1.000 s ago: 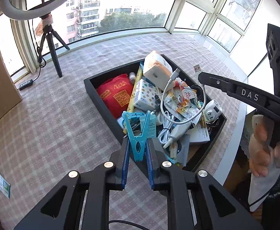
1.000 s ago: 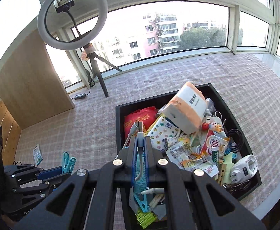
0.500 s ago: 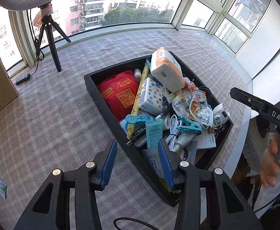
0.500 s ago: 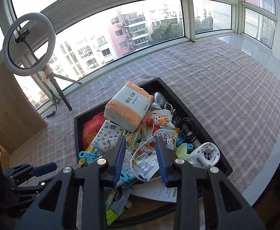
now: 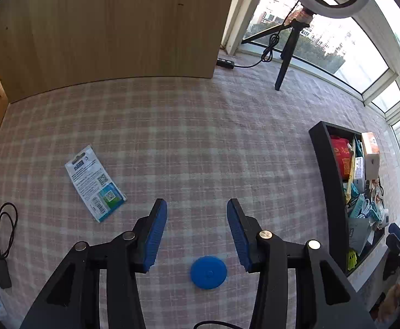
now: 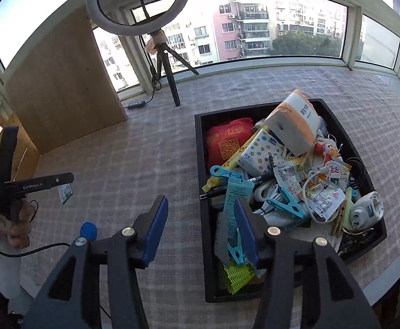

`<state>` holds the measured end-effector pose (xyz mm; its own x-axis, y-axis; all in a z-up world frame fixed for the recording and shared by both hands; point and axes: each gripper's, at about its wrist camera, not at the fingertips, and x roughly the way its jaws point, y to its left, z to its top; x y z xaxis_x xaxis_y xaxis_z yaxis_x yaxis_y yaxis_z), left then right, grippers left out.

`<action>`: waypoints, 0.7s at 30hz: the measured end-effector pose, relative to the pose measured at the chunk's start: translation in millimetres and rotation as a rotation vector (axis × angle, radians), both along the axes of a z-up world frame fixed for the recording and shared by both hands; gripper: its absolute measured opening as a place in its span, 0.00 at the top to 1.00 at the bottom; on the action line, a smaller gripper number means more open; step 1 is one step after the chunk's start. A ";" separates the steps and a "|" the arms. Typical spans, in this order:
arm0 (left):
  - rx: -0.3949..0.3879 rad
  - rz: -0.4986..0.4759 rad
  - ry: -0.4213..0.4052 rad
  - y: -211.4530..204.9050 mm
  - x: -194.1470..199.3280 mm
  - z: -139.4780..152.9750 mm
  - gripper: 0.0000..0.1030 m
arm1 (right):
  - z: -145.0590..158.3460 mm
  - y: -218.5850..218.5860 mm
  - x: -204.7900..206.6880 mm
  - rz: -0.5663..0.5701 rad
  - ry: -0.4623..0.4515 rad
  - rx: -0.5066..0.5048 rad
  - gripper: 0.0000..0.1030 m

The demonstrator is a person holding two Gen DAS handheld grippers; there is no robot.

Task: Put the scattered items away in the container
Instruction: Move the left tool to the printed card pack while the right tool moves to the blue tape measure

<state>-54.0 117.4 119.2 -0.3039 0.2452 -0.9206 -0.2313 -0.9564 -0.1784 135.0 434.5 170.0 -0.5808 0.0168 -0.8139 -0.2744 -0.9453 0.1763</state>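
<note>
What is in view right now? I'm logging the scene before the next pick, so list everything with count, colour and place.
disc: 1, blue, on the checked cloth between the left fingers
packet: 1, white and blue-green, flat on the cloth left of the gripper
tray: 1, black, on the cloth, piled with items
tissue pack: 1, white and orange, on top of the pile
red pouch: 1, red, tray's far left corner
clothes pegs: several, light blue, in the tray
ring light: 1, white on black tripod, by the window
wood panel: 1, tan, far side
left gripper: 1, black with blue fingers, open
right gripper: 1, same, open over the tray's edge
</note>
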 end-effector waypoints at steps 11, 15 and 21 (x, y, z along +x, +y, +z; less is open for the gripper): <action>-0.002 0.223 -0.088 -102.3 -34.2 -44.6 0.52 | -59.7 -154.2 -48.0 0.303 -0.120 -0.006 0.44; 0.007 0.298 -0.126 -113.9 -46.8 -63.4 0.49 | -82.2 -196.2 -61.4 0.368 -0.162 0.040 0.43; 0.043 0.361 -0.171 -105.4 -65.2 -82.4 0.48 | -107.3 -223.7 -79.6 0.410 -0.216 0.085 0.42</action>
